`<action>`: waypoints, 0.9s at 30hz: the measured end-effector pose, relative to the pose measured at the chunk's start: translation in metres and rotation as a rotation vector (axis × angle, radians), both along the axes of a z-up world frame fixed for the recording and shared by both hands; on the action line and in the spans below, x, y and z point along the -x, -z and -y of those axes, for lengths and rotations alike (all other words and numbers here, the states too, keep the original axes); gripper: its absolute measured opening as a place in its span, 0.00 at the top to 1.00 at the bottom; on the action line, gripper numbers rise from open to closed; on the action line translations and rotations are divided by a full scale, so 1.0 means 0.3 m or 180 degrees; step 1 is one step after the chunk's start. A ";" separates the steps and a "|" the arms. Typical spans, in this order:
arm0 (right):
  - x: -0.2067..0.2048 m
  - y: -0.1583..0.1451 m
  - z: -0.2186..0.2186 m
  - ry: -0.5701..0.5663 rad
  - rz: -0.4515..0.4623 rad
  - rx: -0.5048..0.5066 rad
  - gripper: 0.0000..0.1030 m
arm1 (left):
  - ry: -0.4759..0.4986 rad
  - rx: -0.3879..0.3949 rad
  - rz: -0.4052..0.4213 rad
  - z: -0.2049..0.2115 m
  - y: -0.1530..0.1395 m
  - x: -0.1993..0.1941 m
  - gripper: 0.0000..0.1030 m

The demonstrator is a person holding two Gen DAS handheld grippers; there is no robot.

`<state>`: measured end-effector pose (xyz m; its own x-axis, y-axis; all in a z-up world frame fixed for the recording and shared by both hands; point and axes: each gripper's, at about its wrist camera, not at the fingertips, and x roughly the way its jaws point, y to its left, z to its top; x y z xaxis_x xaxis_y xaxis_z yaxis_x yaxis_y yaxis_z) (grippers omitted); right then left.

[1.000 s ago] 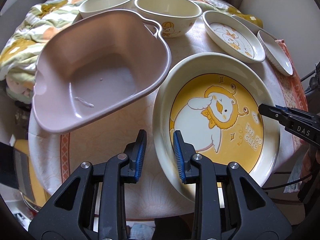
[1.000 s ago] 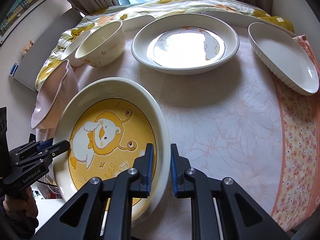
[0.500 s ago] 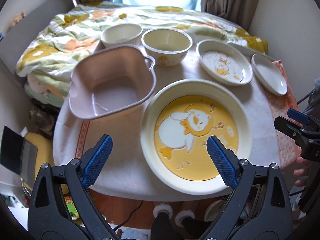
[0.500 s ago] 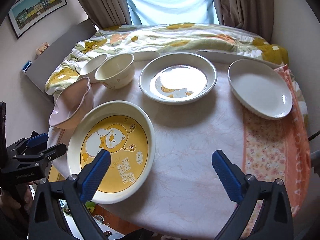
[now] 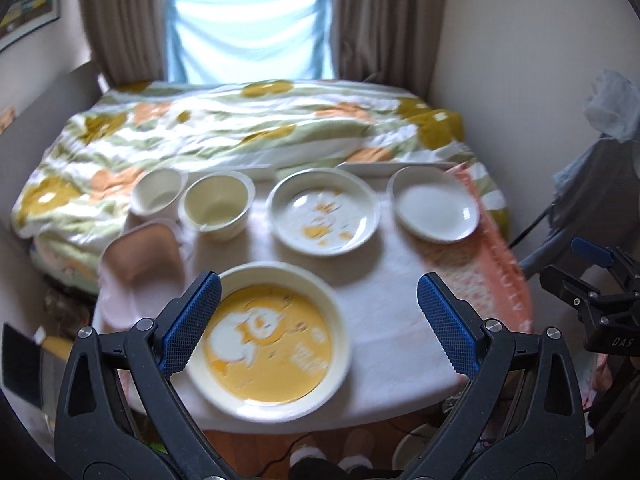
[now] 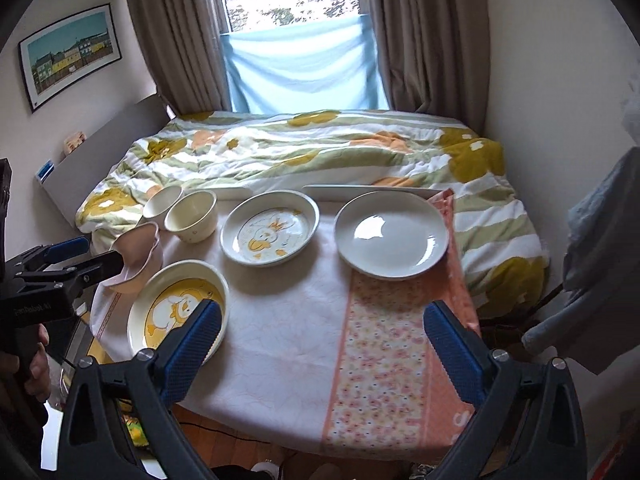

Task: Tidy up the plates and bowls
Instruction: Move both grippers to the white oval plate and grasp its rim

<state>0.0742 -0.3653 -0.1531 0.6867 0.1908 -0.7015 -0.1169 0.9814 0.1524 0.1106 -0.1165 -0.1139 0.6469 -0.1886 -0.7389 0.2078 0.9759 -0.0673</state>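
On the tabletop [image 6: 304, 320], at seven o'clock, the yellow duck plate [image 5: 268, 344] has been released; both the left gripper [image 5: 318, 324] and right gripper [image 6: 320, 344] have been pulled back, fingers spread wide and empty. That placement is judged finished.

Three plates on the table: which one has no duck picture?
The plain white plate, far right, resting partly on the pink floral cloth. The middle plate and the yellow plate nearest the grippers both show ducks.
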 end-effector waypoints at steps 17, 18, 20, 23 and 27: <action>-0.277 0.154 0.342 0.1295 -0.0560 -0.0784 0.08 | 0.1494 0.0048 -0.0558 0.485 0.137 -0.700 0.06; -0.307 0.179 0.347 0.1363 -0.0608 -0.0853 0.15 | 0.1546 0.0023 -0.0616 0.509 0.174 -0.743 0.09; -0.359 0.233 0.357 0.1470 -0.0717 -0.0976 0.23 | 0.1625 -0.0005 -0.0746 0.543 0.245 -0.819 0.18; -0.425 0.320 0.369 0.1636 -0.0875 -0.1132 0.37 | 0.1715 0.0014 -0.0972 0.584 0.353 -0.912 0.29; -0.483 0.427 0.378 0.1806 -0.1035 -0.1363 0.52 | 0.1823 -0.0053 -0.1194 0.617 0.482 -0.984 0.40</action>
